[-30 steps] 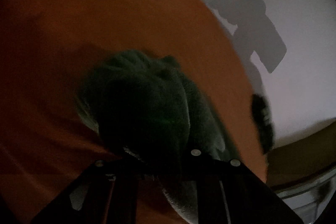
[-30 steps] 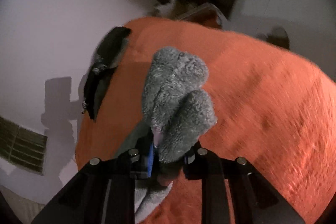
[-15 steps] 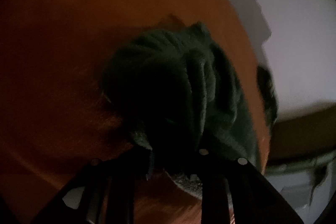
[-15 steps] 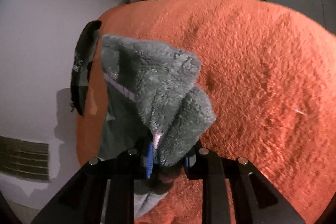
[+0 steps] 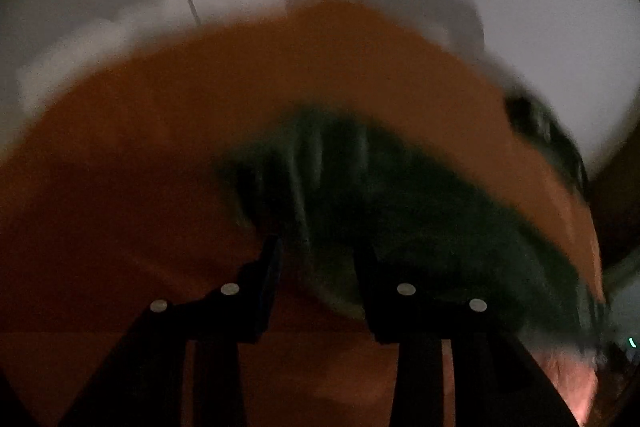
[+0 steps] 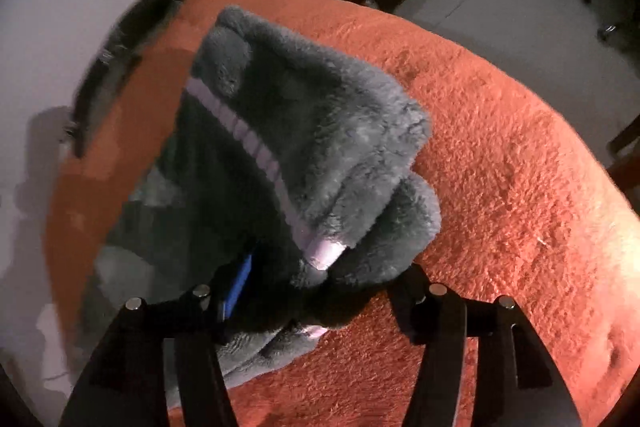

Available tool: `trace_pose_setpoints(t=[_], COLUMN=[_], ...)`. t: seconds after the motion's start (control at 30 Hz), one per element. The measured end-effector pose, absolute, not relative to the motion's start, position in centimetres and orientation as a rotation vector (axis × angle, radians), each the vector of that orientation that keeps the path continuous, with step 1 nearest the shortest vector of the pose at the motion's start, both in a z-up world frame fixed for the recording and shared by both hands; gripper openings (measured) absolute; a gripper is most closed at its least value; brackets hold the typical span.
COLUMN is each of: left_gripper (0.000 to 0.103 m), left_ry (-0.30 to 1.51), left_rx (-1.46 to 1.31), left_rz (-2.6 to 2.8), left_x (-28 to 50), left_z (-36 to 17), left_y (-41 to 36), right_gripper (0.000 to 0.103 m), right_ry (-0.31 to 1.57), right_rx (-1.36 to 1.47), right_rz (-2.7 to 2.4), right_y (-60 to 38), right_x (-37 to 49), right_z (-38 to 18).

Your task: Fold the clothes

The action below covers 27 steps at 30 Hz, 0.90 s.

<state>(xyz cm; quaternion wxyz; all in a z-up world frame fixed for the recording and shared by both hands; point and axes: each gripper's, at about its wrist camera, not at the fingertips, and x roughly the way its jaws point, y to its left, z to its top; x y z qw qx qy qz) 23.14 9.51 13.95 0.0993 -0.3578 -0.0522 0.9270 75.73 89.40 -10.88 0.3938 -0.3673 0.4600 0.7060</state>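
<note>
On the orange blanket [image 6: 500, 155] lies 1 grey fleece garment [image 6: 304, 131], bunched; its long axis runs from the near fingers away toward the far left edge. Both grippers are releasing — the right gripper [image 6: 316, 287] has its jaws opening, with a fold of fleece between them and a gap at the right finger. The left gripper [image 5: 320, 259] is also opening, the cloth just beyond and right of its tips. Count: 1 garment, 2 grippers, 1 dark object [image 6: 120, 59] — unidentifiable — at the far left edge.
</note>
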Motion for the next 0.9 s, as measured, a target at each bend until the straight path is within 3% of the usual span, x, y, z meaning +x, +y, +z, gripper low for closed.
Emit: trace_pose_setpoints(t=[0.07, 0.13, 0.23, 0.43, 0.63, 0.77, 0.9], left_gripper=[0.06, 0.065, 0.066, 0.07, 0.07, 0.07, 0.07], left_ry=[-0.093, -0.068, -0.029, 0.033, 0.286, 0.306, 0.287], left_rx=[-0.935, -0.898, -0.899, -0.981, -1.269, -1.229, -1.233], left_rz=[2.784, 2.702, 2.532, 2.378, 2.243, 2.273, 2.272], left_x=[23.7, 23.2, 22.3, 22.5, 23.0, 24.5, 24.7], left_z=[16.4, 17.4, 17.8, 12.0, 1.9, 0.2, 1.1], left_y=[10.7, 13.0, 17.2, 23.2, 27.4, 27.0, 25.9], right_gripper=[0.058, 0.058, 0.058, 0.058, 0.033, 0.024, 0.023], right_ry=[1.147, 1.113, 1.109, 1.072, 0.991, 0.552, 0.174], right_rx=[-0.937, -0.957, -0.945, -0.927, -0.867, -0.975, -0.995], right_rz=[1.769, 1.762, 1.773, 1.849, 1.87, 1.929, 2.048], right_y=[89.3, 89.2, 89.1, 88.8, 87.9, 85.0, 80.3], right_x=[75.3, 75.0, 75.4, 76.2, 76.6, 74.2, 71.4], right_z=[-10.8, -10.9, -10.9, -10.6, -9.9, -7.5, -4.3])
